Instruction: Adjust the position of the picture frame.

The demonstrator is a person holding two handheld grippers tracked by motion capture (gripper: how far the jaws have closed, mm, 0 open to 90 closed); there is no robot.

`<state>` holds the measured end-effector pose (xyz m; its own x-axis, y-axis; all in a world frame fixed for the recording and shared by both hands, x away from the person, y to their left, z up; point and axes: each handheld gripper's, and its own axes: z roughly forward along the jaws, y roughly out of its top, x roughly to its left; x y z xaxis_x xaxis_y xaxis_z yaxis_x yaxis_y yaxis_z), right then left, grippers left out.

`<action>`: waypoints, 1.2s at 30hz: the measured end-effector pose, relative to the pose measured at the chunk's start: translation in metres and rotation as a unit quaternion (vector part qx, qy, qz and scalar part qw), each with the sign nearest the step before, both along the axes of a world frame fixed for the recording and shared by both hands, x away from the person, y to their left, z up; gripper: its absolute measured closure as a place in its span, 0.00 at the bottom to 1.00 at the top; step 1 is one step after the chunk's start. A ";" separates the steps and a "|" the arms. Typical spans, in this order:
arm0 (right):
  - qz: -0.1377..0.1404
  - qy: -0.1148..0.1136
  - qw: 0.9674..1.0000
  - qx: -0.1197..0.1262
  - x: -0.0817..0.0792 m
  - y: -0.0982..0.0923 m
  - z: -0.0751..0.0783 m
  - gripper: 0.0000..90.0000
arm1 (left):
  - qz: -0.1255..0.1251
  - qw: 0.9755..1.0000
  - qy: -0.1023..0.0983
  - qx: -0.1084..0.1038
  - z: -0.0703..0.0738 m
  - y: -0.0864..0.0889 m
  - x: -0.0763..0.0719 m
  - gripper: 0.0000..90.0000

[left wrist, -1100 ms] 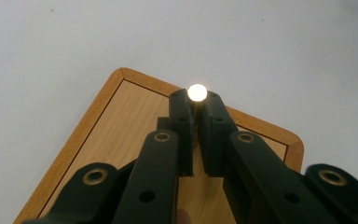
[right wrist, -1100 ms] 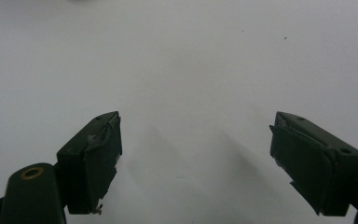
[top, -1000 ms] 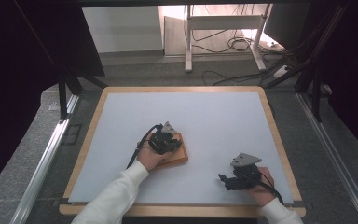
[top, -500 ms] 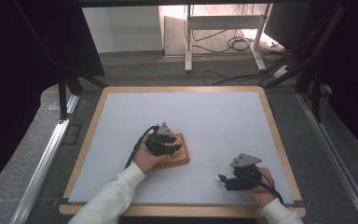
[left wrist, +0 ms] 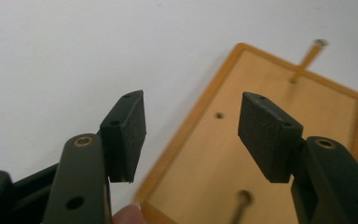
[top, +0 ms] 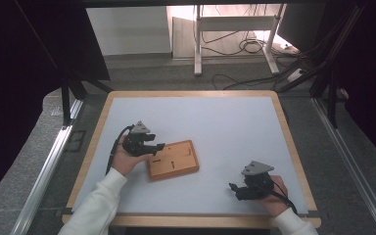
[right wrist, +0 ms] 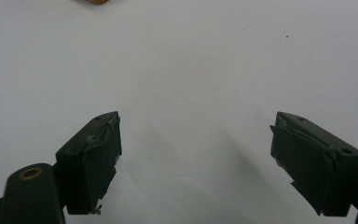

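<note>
My left gripper (top: 157, 146) hovers with jaws apart over the left edge of the board (top: 173, 159), which lies left of mid-table (top: 235, 127). Right gripper (top: 233, 188), jaws spread, idles near the front edge. I'd guess a grasp comes next: lower, then close.

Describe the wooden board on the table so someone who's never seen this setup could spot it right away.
Start at the large white table top with a light wooden border. Slightly left of its centre, toward the near edge, lies a flat rectangular orange-brown wooden board with a raised rim, directly beside the left hand-held gripper. It is the sole loose object lying there, with small holes and thin pegs.
</note>
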<state>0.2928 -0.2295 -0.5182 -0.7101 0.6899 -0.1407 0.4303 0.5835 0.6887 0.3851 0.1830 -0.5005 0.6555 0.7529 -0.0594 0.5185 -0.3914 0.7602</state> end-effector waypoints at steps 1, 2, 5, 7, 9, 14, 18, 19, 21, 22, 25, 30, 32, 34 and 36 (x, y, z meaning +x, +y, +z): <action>0.000 0.000 1.000 0.000 0.000 0.000 0.000 0.19 | 0.003 1.000 -0.001 0.004 -0.001 0.002 0.004 0.50; 0.000 0.000 1.000 0.001 0.000 -0.001 0.000 0.19 | 0.005 1.000 0.001 0.005 -0.003 0.002 0.007 0.52; -0.001 -0.001 1.000 0.000 0.001 -0.001 0.000 0.19 | 0.013 1.000 0.004 0.012 -0.006 0.005 0.017 0.52; 0.000 -0.001 1.000 -0.001 0.001 -0.001 0.000 0.19 | 0.015 1.000 0.010 0.008 -0.008 0.009 0.023 0.51; 0.000 -0.001 1.000 -0.002 0.000 0.000 -0.001 0.19 | 0.022 1.000 0.020 0.008 -0.011 0.012 0.029 0.49; -0.003 0.000 1.000 -0.002 0.000 -0.001 -0.001 0.19 | 0.020 0.999 0.036 0.010 -0.018 0.018 0.034 0.56; -0.006 -0.004 1.000 -0.003 0.001 -0.001 -0.001 0.19 | 0.005 0.999 0.038 0.023 -0.021 0.018 0.032 0.78; -0.006 -0.005 1.000 -0.002 0.001 -0.001 -0.001 0.19 | 0.003 0.999 0.036 0.028 -0.021 0.018 0.031 0.83; -0.006 -0.008 1.000 -0.003 0.000 -0.001 0.000 0.19 | -0.001 0.999 0.037 0.027 -0.021 0.018 0.030 0.93; -0.006 -0.008 1.000 -0.002 0.000 -0.001 0.000 0.19 | -0.003 0.999 0.038 0.027 -0.022 0.018 0.030 0.96; -0.006 -0.008 1.000 -0.003 0.000 -0.002 0.001 0.19 | -0.008 0.999 0.042 0.029 -0.023 0.017 0.029 1.00; -0.008 -0.008 1.000 -0.003 0.000 -0.002 0.000 0.19 | -0.022 0.998 0.051 0.032 -0.026 0.015 0.028 1.00; -0.008 -0.008 1.000 -0.003 0.000 -0.002 0.001 0.19 | -0.029 0.998 0.056 0.027 -0.027 0.014 0.028 1.00; -0.008 -0.009 1.000 -0.001 0.000 -0.002 0.001 0.19 | -0.030 0.997 0.057 0.033 -0.028 0.015 0.027 1.00; -0.008 -0.009 1.000 -0.001 0.000 -0.003 0.001 0.19 | -0.030 0.997 0.058 0.030 -0.028 0.016 0.027 1.00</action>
